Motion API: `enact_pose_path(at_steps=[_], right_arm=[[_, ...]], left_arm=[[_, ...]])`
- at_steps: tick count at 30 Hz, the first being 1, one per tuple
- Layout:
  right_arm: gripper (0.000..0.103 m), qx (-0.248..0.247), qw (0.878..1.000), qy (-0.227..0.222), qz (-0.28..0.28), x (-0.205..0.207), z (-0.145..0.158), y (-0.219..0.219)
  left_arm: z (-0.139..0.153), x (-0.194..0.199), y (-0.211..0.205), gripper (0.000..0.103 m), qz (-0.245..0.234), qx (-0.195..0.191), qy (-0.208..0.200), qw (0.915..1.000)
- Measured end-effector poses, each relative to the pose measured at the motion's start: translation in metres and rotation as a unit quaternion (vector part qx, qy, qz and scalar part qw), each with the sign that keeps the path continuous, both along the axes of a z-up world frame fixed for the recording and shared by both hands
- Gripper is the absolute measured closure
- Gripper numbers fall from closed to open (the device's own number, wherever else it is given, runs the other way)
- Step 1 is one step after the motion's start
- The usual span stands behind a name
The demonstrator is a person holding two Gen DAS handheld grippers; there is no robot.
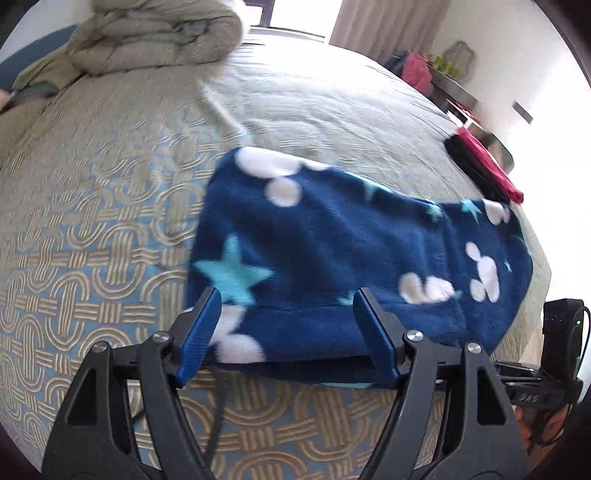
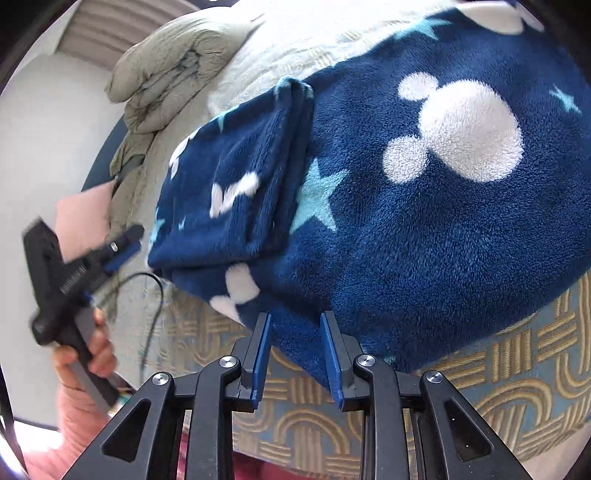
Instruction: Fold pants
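The pants are navy fleece with white mouse-head shapes and light blue stars, lying folded on the bed. In the right wrist view the pants show one layer folded over on the left. My left gripper is open, its blue-padded fingers just above the near edge of the pants, holding nothing. My right gripper is open with a narrower gap, a fleece edge lying between the fingers, not pinched. The left gripper also shows in the right wrist view, left of the pants.
The bed cover has a gold and blue woven pattern. A rolled beige duvet lies at the bed's far end. Black and red clothes lie at the right edge. A shelf stands by the wall.
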State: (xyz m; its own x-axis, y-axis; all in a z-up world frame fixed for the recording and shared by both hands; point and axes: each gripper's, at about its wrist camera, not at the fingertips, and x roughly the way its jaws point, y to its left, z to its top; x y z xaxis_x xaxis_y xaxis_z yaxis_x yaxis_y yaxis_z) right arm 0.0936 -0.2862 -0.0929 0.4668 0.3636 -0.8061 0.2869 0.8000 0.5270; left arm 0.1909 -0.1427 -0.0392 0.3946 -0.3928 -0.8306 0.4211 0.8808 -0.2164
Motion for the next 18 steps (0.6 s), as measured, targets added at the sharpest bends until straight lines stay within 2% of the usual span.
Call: enact_pose_path(at_steps=[4, 8, 11, 14, 17, 18], right_arm=[[0.076, -0.041, 0.999, -0.015, 0.029, -0.017, 0.005, 0.005], [0.076, -0.014, 0.999, -0.013, 0.030, -0.033, 0.006, -0.003], [0.076, 0.016, 1.000, -0.021, -0.005, -0.045, 0.017, -0.023], [0.075, -0.017, 0.997, -0.048, -0.056, -0.058, 0.036, -0.053], [0.058, -0.038, 0.989, -0.043, -0.133, -0.068, 0.041, -0.091], [0.051, -0.036, 0.985, -0.042, -0.162, -0.073, 0.041, -0.105]], left_arm=[[0.001, -0.009, -0.028, 0.028, -0.043, 0.020, -0.008, 0.9989], [0.002, -0.009, -0.052, 0.028, -0.069, 0.020, -0.009, 0.9974], [0.007, -0.006, -0.072, 0.028, -0.086, 0.023, -0.022, 0.9958], [0.004, 0.002, -0.093, 0.028, -0.094, 0.014, -0.012, 0.9954], [-0.011, 0.003, -0.114, 0.028, -0.112, 0.006, 0.020, 0.9935], [-0.022, 0.002, -0.121, 0.028, -0.121, 0.016, 0.033, 0.9920]])
